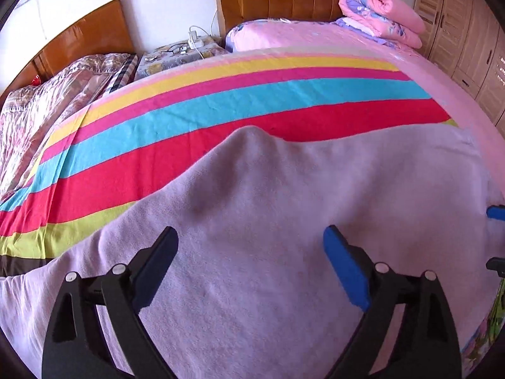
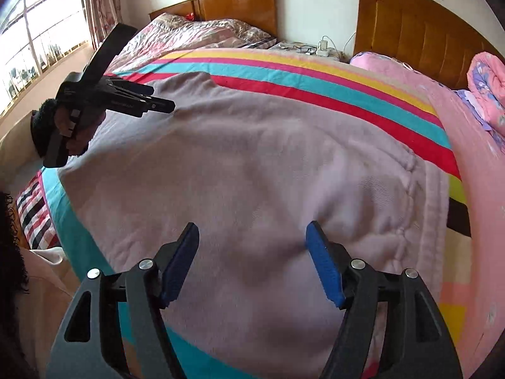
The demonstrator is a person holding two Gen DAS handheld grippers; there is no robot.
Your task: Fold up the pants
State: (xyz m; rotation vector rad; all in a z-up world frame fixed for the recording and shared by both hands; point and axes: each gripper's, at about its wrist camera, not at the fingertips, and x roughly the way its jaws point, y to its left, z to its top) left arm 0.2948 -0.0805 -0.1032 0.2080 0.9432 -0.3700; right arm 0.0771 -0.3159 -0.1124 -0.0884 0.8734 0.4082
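So both grippers are wide apart with nothing in them. The left gripper (image 1: 251,265) and the right gripper (image 2: 252,262) hover right over the pale lilac pants (image 2: 246,164), which lie flat on the striped blanket (image 1: 221,101) on the bed. The pants' long axis runs left-to-right, elastic waistband (image 2: 410,195) on the right gripper's side, so I'd guess that one grabs there.
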